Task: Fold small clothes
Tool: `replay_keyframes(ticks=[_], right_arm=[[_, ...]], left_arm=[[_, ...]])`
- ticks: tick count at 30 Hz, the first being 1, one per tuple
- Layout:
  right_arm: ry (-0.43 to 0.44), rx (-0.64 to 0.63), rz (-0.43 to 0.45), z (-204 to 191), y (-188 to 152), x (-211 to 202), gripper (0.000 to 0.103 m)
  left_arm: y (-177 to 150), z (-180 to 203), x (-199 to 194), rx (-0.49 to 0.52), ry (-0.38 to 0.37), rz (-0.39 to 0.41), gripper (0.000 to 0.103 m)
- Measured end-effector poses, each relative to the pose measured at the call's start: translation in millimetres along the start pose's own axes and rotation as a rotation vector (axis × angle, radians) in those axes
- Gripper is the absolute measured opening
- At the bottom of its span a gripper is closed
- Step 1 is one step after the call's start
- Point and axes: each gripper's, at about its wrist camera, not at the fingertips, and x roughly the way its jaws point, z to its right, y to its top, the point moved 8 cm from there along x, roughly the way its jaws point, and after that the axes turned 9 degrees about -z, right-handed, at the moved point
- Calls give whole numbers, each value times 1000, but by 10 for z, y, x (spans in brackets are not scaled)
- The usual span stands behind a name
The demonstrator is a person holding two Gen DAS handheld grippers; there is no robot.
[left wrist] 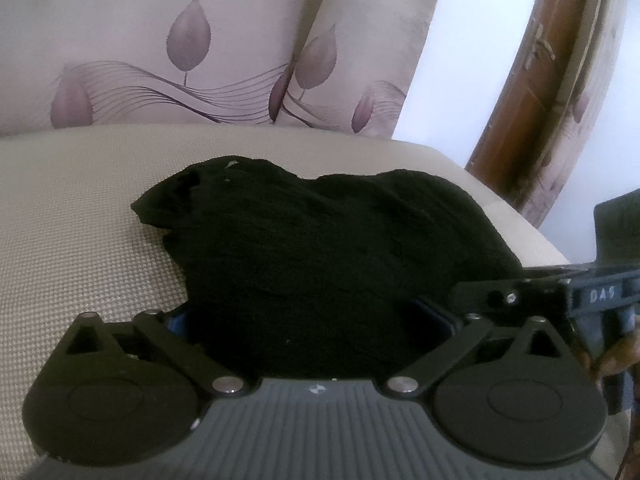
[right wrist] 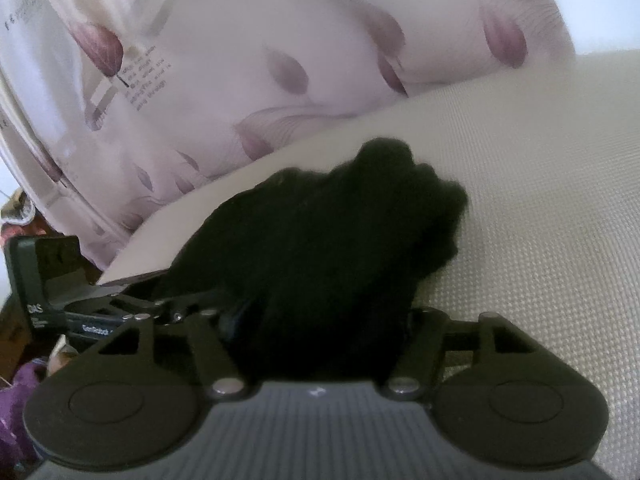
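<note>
Small black knitted garment [left wrist: 320, 248], soft and rumpled, heaped on the beige woven seat cushion [left wrist: 80, 208], in front of the pale leaf-printed back cushions [left wrist: 180, 52]. Bunched into thick folds, with one rolled edge sticking out toward the left in the left wrist view.

Left gripper [left wrist: 316, 320] low over the near end of the heap, arms spread wide, black cloth filling the gap between them; pad contact hidden under the fabric, so grip or mere straddle: cannot tell. Right gripper [right wrist: 320, 320] just beside it, likewise spread around the near end of the same heap [right wrist: 340, 232], blue pad barely showing at the left edge of the cloth; pressing or not: cannot tell either.

Likely light, limp and stretchy, with no stiffness to keep a shape; apt to sag and bunch when lifted from a single point. Knit surface probably grippy rather than slippery, nothing fragile. Best taken at two corners or along a hem, one layer pinched per gripper, then pulled apart and laid flat before any fold. Pinching the middle of the heap risks catching several layers together.
</note>
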Motion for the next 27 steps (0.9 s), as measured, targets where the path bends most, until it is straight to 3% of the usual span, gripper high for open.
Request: replay_keyframes(ticks=[2,3,5,7,17,24,27], right_arm=[[-35,-40,-3,-54,-3,20,63],[-54,-60,-4,-84,-11,27,48],[-49,-84,-14,-126,-39,43,43],[-42,-81,-15,-119,-44,36,43],[16,-17,-22,-47,-19,38,47],[-44,-95,-19,-157,-54,58,47],[-32,-99,-19,-145,-57,52,46]], left_arm=[[-1,6,5,5,3,-1,100],[-8,11,5,8,8,1,100],[-16,31,-6,14,13,11,89],[-24,48,-13,21,9,19,84],[-25,58,-20,20,11,20,84],[-34,61,-39,28,20,29,80],[-33,59,-45,30,20,30,79]])
